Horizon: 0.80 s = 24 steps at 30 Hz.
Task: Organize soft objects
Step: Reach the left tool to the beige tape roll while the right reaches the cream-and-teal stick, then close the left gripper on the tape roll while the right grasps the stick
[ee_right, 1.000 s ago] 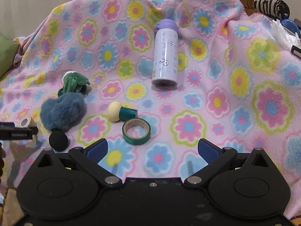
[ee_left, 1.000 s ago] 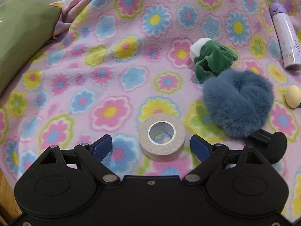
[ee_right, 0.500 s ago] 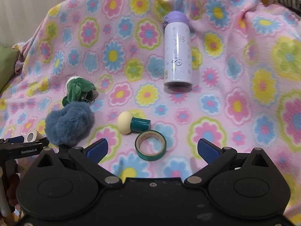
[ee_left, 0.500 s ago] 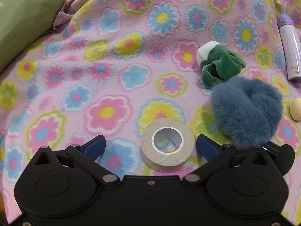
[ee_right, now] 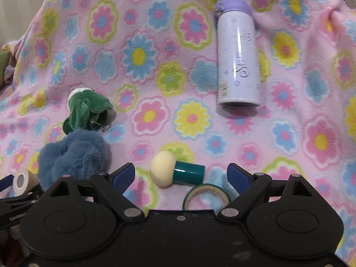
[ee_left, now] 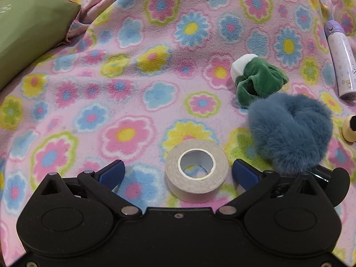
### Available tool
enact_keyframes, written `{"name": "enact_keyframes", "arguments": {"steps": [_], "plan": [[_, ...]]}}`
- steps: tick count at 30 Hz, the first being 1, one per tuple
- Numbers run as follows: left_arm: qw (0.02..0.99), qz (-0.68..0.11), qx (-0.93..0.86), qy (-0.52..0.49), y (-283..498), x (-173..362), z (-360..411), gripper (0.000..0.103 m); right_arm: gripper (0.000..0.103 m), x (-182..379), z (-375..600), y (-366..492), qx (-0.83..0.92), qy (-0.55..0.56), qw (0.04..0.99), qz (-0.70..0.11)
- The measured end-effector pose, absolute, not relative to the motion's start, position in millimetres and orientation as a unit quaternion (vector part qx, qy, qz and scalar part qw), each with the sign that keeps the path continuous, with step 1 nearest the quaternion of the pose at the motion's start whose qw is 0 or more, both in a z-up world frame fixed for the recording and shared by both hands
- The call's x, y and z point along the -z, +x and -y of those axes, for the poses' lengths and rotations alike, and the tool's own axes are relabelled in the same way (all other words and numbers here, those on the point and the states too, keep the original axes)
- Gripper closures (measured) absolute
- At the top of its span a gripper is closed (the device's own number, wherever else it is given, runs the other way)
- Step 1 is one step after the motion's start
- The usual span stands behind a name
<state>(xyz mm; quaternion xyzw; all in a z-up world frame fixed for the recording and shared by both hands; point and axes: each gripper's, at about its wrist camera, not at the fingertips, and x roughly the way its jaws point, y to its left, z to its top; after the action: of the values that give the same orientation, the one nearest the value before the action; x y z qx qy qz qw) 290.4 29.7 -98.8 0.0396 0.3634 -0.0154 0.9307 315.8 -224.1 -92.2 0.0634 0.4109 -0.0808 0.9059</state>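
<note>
A fluffy blue pom-pom (ee_left: 291, 131) and a green-and-white plush (ee_left: 255, 80) lie side by side on the flowered blanket (ee_left: 133, 77). My left gripper (ee_left: 178, 173) is open, and a grey tape roll (ee_left: 197, 170) lies untouched between its fingers. In the right wrist view the pom-pom (ee_right: 75, 155) and plush (ee_right: 85, 109) are at the left. My right gripper (ee_right: 180, 175) has its jaws closing either side of a cream-headed, teal-handled sponge (ee_right: 175, 174), with the pads clear of it.
A lilac bottle (ee_right: 239, 60) lies on the blanket behind the sponge. A green tape ring (ee_right: 207, 198) sits by the right gripper's right finger, half hidden under its body. A green cushion (ee_left: 29, 35) borders the blanket at the far left.
The right gripper has moved forward and down until the sponge lies between its jaws, which have narrowed. The left jaws have spread slightly wider around the grey tape roll.
</note>
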Motion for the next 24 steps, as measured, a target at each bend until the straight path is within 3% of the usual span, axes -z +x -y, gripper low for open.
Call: {"name": "enact_keyframes", "arguments": {"steps": [6, 8, 10, 13, 16, 24], "plan": [[0.931, -0.364, 0.019, 0.035, 289.2, 97.5, -30.4, 0.006, 0.037, 108.7, 225.1, 327.1, 0.086, 0.062, 0.898, -0.427], [0.931, -0.363, 0.023, 0.028, 288.1, 95.7, -30.5, 0.015, 0.044, 108.8, 224.7, 327.0, 0.079, 0.065, 0.900, -0.423], [0.931, -0.362, 0.027, 0.024, 287.4, 93.4, -29.3, 0.023, 0.044, 108.2, 223.4, 327.3, 0.078, 0.063, 0.902, -0.421], [0.931, -0.363, 0.034, 0.020, 287.3, 90.7, -27.1, 0.042, 0.044, 107.8, 222.6, 326.9, 0.076, 0.063, 0.902, -0.420], [0.930, -0.365, 0.039, 0.019, 287.7, 88.3, -25.1, 0.053, 0.044, 105.2, 223.2, 323.4, 0.073, 0.068, 0.903, -0.417], [0.925, -0.379, 0.040, 0.002, 286.2, 81.4, -25.2, 0.055, 0.044, 86.1, 226.5, 309.5, 0.068, 0.077, 0.911, -0.400]]}}
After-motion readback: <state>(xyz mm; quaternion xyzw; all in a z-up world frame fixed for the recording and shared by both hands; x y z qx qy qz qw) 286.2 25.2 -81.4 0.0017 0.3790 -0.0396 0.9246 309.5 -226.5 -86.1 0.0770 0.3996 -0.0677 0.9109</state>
